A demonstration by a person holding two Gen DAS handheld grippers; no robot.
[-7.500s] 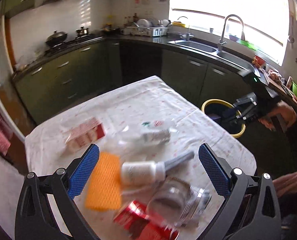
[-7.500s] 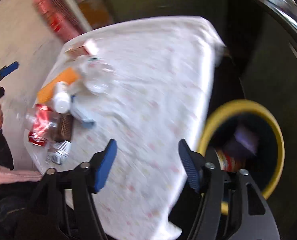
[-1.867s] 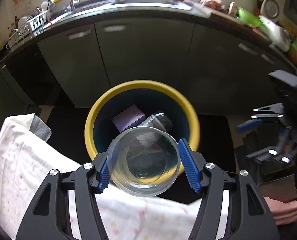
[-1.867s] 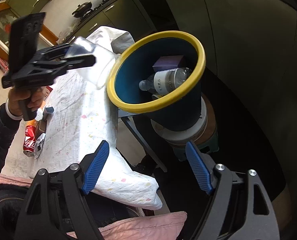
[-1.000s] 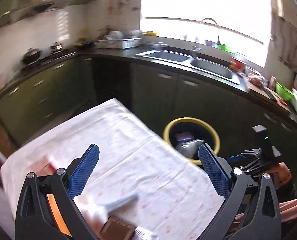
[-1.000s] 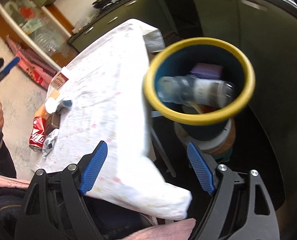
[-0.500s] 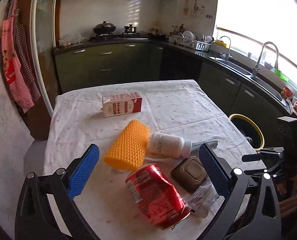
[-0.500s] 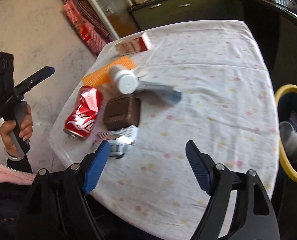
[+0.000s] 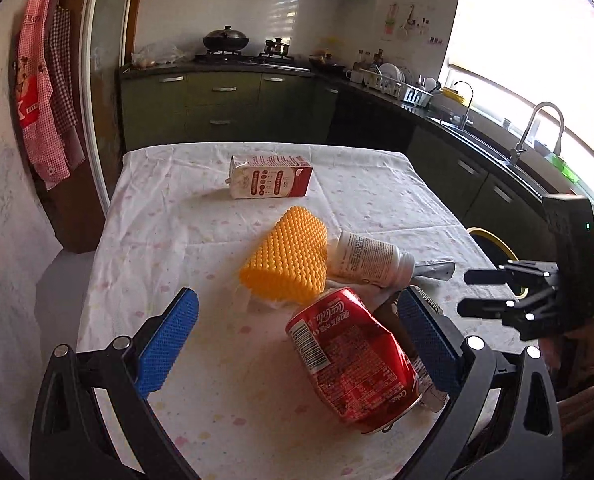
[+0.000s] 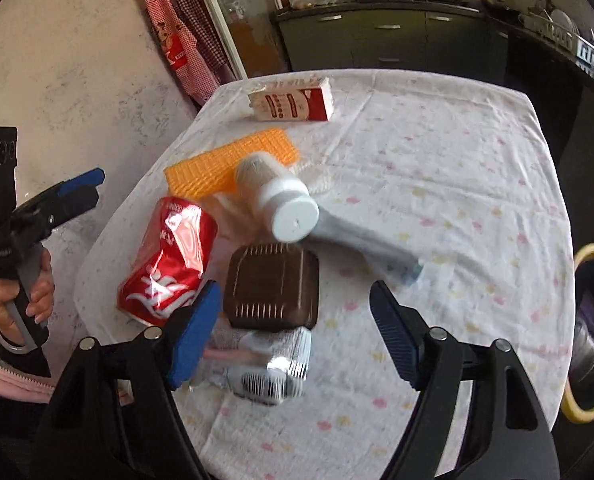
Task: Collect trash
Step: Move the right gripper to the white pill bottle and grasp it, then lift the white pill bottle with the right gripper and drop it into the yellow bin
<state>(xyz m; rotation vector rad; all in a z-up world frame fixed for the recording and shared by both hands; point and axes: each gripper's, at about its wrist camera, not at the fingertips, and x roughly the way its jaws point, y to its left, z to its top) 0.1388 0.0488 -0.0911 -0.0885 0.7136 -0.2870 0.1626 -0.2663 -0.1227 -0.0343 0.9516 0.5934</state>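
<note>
Trash lies on the clothed table (image 9: 201, 232): a crushed red cola can (image 9: 353, 360) (image 10: 169, 260), an orange textured sponge (image 9: 287, 256) (image 10: 229, 164), a white bottle (image 9: 367, 258) (image 10: 277, 196), a brown square tray (image 10: 273, 286), a silver wrapper (image 10: 265, 364), a grey tube (image 10: 369, 240) and a red-white carton (image 9: 271, 182) (image 10: 291, 104). My left gripper (image 9: 297, 340) is open and empty, low over the can. My right gripper (image 10: 293, 332) is open and empty above the brown tray and wrapper. The yellow-rimmed bin (image 10: 589, 332) stands off the table's right side.
Green kitchen cabinets (image 9: 225, 108) and a sink counter (image 9: 497, 152) line the back and right. Red checked aprons (image 9: 45, 88) hang on the left wall. The right gripper (image 9: 537, 292) shows in the left wrist view; the left one (image 10: 21, 216) shows in the right wrist view.
The left gripper dropped a clear jar into the bin, then swung back to the table. Both grippers have closed in on the trash pile over the last half second.
</note>
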